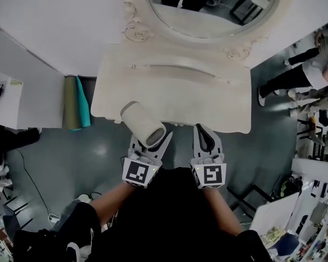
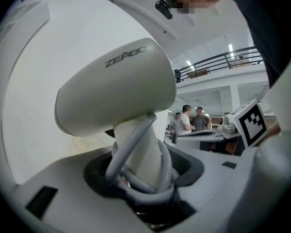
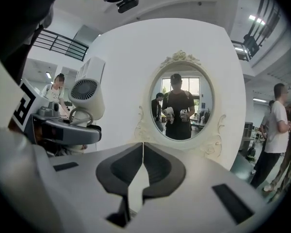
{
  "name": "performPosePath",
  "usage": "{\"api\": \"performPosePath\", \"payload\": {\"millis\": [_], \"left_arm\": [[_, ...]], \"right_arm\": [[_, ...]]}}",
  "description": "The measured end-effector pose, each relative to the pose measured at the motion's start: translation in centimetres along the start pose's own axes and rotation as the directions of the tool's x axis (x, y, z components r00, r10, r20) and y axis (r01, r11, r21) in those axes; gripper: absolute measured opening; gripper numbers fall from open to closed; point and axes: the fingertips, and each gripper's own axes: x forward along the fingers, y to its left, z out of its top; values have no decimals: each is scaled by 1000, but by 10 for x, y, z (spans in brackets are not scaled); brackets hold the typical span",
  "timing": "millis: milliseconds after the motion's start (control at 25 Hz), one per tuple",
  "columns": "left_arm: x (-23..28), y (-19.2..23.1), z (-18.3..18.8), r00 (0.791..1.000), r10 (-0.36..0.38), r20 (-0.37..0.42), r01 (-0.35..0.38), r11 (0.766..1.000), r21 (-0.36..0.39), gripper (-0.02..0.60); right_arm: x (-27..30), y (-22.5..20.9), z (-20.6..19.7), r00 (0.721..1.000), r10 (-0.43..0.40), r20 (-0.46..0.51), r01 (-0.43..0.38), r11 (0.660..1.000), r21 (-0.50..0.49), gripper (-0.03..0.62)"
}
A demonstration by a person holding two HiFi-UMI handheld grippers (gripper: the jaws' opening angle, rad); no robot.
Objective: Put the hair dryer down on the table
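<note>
Left gripper (image 1: pixel 151 142) clamped hair dryer (image 1: pixel 144 123) handle, cord (image 2: pixel 136 144) looped round it, just short of vanity table (image 1: pixel 202 100) near edge; right gripper (image 1: pixel 206 131) closed, empty. Early release would likely drop it on floor (image 1: pixel 101 149)

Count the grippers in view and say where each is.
2. The left gripper is at the table's front edge, clamped on the hair dryer by its handle. The right gripper is beside it to the right, jaws together and empty.

We see a smooth matt plastic hair dryer (image 1: pixel 144 123), its rubbery cord (image 2: pixel 124 154), a satin-painted surface (image 1: pixel 153 91), a glossy floor (image 1: pixel 98 146).
</note>
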Motion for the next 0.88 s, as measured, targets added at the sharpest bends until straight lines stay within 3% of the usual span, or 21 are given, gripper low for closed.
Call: {"api": "performPosePath", "payload": {"millis": [120, 360, 680, 880], "left_arm": [[5, 10, -7, 999, -23, -31, 24, 999, 35, 235], [11, 22, -17, 999, -28, -39, 28, 1000, 10, 235], [25, 32, -38, 995, 7, -97, -7, 1000, -7, 235], [51, 30, -49, 989, 30, -148, -26, 999, 32, 235]], "right_arm": [[9, 6, -1, 1000, -3, -16, 3, 1000, 2, 20], [15, 5, -1, 999, -16, -45, 15, 1000, -20, 21], [30, 3, -7, 999, 36, 13, -37, 998, 60, 20], [42, -23, -3, 999, 25, 42, -27, 997, 65, 21]]}}
